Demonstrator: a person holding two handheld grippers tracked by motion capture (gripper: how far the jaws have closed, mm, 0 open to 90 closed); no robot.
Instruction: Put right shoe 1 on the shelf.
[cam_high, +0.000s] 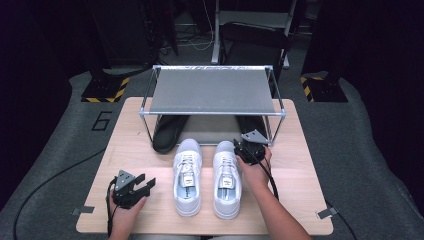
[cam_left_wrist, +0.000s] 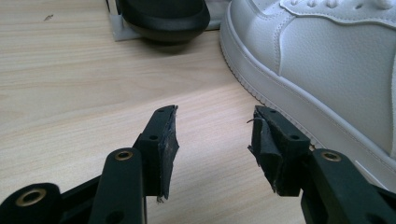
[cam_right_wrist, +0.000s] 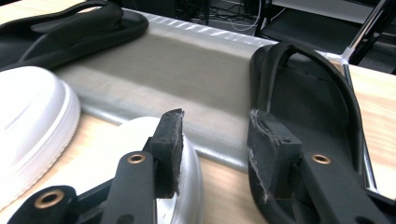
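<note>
Two white sneakers stand side by side on the wooden table, the left one (cam_high: 187, 176) and the right one (cam_high: 227, 178), toes toward a shoe rack (cam_high: 212, 91). A black slipper (cam_high: 169, 133) and a second black slipper (cam_high: 250, 125) lie on the rack's lower shelf. My left gripper (cam_high: 146, 182) is open above bare table left of the left sneaker (cam_left_wrist: 327, 70); nothing is between its jaws (cam_left_wrist: 215, 135). My right gripper (cam_high: 246, 144) is open at the right sneaker's toe (cam_right_wrist: 140, 140), with the right slipper (cam_right_wrist: 317, 102) just ahead.
The rack's top shelf overhangs the slippers, and its metal posts (cam_high: 272, 131) stand close to my right gripper. The grey lower shelf (cam_right_wrist: 187, 70) stretches between both slippers. Black-and-yellow stand bases (cam_high: 105, 92) sit on the floor beyond the table.
</note>
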